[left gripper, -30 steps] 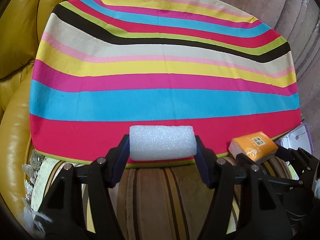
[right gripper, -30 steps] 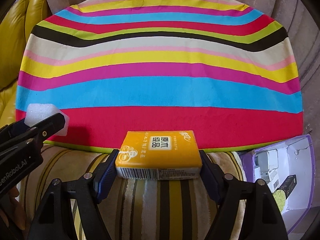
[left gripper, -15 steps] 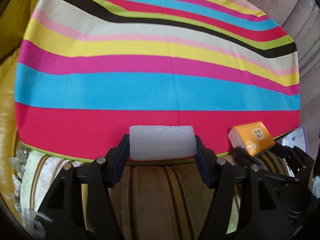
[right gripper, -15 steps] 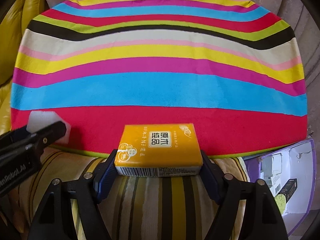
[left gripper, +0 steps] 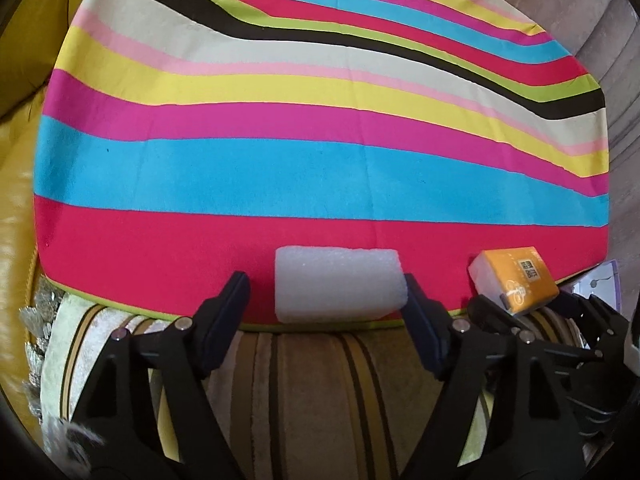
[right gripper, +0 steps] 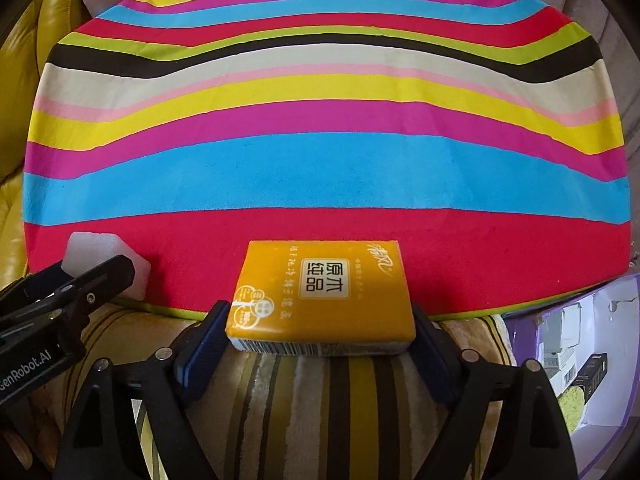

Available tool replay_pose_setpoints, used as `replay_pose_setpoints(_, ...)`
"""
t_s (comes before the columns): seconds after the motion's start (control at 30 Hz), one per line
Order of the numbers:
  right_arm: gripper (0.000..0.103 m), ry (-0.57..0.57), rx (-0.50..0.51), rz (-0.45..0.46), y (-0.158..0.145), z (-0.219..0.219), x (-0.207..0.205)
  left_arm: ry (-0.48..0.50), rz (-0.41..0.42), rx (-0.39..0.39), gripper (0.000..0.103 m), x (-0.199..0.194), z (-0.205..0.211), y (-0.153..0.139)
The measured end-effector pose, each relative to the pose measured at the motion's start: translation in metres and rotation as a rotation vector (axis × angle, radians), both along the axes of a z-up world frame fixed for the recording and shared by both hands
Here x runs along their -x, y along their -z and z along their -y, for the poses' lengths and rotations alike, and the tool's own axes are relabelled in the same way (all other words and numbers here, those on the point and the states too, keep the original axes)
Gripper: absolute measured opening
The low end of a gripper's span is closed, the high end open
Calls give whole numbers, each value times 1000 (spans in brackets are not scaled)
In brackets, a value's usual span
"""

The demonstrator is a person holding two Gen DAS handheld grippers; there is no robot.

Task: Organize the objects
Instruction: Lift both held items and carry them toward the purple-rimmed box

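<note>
The left gripper (left gripper: 326, 300) is opening its jaws around the white foam block (left gripper: 338, 285), one pad already clear. The right gripper (right gripper: 320, 330) opens likewise around the orange tissue pack (right gripper: 320, 292). Both lie at the striped cloth's (left gripper: 320, 172) near edge, long axes along it. The pack overhangs that edge, so it could tip off once released.

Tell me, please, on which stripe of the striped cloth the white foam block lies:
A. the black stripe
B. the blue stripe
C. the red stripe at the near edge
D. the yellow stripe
C: the white foam block lies on the red stripe along the near edge of the striped cloth, between the opening jaws of the left gripper, with a gap at its left side.
</note>
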State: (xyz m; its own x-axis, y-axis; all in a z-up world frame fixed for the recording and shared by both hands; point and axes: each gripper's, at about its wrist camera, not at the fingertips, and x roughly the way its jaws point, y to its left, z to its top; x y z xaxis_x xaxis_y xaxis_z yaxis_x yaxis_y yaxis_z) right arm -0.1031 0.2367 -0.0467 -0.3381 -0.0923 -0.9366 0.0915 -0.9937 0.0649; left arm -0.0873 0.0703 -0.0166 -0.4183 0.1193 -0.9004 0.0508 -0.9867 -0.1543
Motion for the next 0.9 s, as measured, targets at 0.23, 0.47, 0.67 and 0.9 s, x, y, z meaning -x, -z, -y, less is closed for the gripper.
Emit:
replay_pose_setpoints(0.23,76,-1,-27,-15,3,-2,1,-2,-15,49,63,2,-5,-2)
replay_pose_setpoints(0.47,75,-5,41,-55,-6,-16,-14,-13,-62,65,63,-12,-4,-14)
replay_pose_setpoints(0.67,75,4,40,-99,-18,-28,-25,23,-122,71,63,-13,-14,-27)
replay_pose_setpoints(0.9,75,40,37,-124,-32,-44,-45,89,-151,56,63,-25,-36,-37)
